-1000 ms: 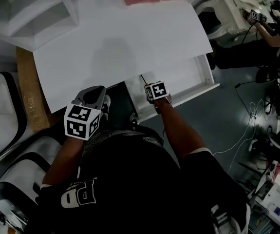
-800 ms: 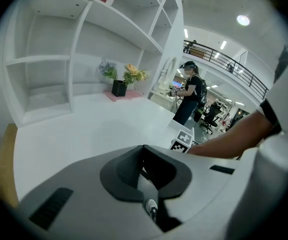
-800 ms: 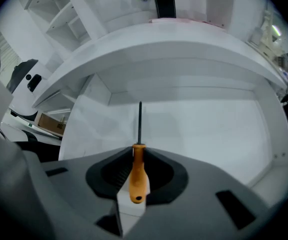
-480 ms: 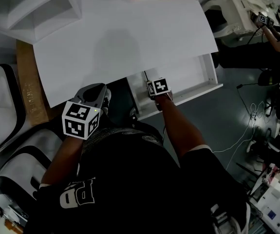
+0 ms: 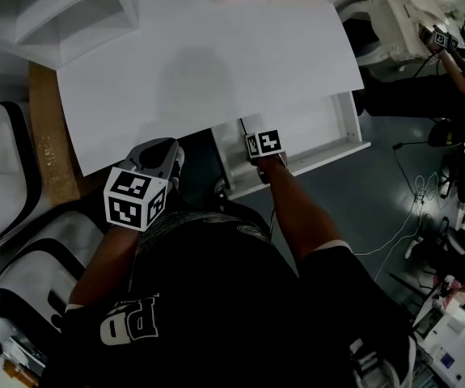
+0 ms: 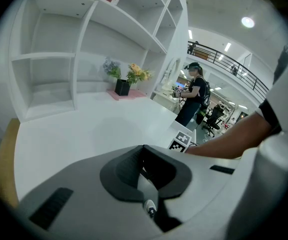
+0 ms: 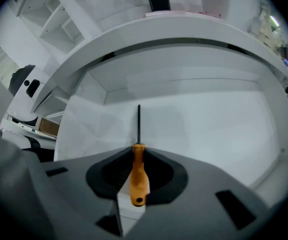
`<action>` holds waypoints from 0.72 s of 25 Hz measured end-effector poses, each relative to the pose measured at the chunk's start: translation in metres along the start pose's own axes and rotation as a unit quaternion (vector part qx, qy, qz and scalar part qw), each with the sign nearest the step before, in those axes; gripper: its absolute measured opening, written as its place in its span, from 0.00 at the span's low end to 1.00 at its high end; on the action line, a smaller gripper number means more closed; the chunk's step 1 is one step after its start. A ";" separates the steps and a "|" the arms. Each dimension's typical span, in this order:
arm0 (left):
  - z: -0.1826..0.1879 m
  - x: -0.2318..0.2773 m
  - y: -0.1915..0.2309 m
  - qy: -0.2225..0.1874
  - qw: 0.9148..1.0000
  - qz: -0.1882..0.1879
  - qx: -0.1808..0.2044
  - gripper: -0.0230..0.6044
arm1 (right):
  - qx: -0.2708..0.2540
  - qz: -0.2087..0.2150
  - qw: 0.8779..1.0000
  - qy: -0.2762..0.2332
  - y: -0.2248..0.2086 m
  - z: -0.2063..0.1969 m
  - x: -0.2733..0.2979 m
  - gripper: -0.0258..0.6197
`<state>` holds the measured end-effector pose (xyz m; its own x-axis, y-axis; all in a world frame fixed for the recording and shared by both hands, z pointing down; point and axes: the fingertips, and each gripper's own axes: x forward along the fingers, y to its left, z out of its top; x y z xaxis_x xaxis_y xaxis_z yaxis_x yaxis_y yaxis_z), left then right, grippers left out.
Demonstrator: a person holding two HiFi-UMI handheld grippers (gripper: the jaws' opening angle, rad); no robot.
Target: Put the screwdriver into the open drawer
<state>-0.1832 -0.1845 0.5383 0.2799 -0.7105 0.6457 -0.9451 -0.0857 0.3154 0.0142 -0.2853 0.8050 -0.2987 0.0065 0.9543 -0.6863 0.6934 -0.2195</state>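
Right gripper view: right gripper [image 7: 137, 151], jaws just closing, clamps the orange-handled screwdriver [image 7: 139, 174], likely light and stiff, by its handle over the white drawer [image 7: 209, 129]; left gripper [image 6: 144, 151] pinched together, empty.

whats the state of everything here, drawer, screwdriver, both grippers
drawer: pulled open
right gripper: jaws have just been closing, now shut on the screwdriver handle
screwdriver: held by its orange handle, shaft pointing down into the drawer, not yet released
left gripper: shut, nothing between its jaws
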 end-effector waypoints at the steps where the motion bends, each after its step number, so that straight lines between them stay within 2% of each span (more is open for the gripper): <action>1: 0.000 0.000 -0.001 -0.001 1.000 0.000 0.000 0.05 | 0.001 0.001 1.000 0.000 0.000 0.000 0.000 0.16; 5: 0.001 -0.002 -0.003 -0.003 1.000 0.001 0.002 0.05 | 0.010 0.015 1.000 0.000 0.000 -0.001 0.001 0.17; 10: 0.001 -0.005 -0.008 -0.006 1.000 0.003 0.007 0.05 | 0.007 0.024 1.000 -0.010 0.001 0.000 -0.004 0.24; 18: 0.006 -0.005 -0.028 -0.017 1.000 0.001 0.018 0.05 | -0.008 0.031 0.999 -0.041 0.006 0.006 -0.025 0.24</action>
<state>-0.1590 -0.1824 0.5220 0.2729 -0.7334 0.6226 -0.9513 -0.1090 0.2885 0.0135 -0.2857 0.7787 -0.3941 -0.0089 0.9190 -0.6545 0.7048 -0.2738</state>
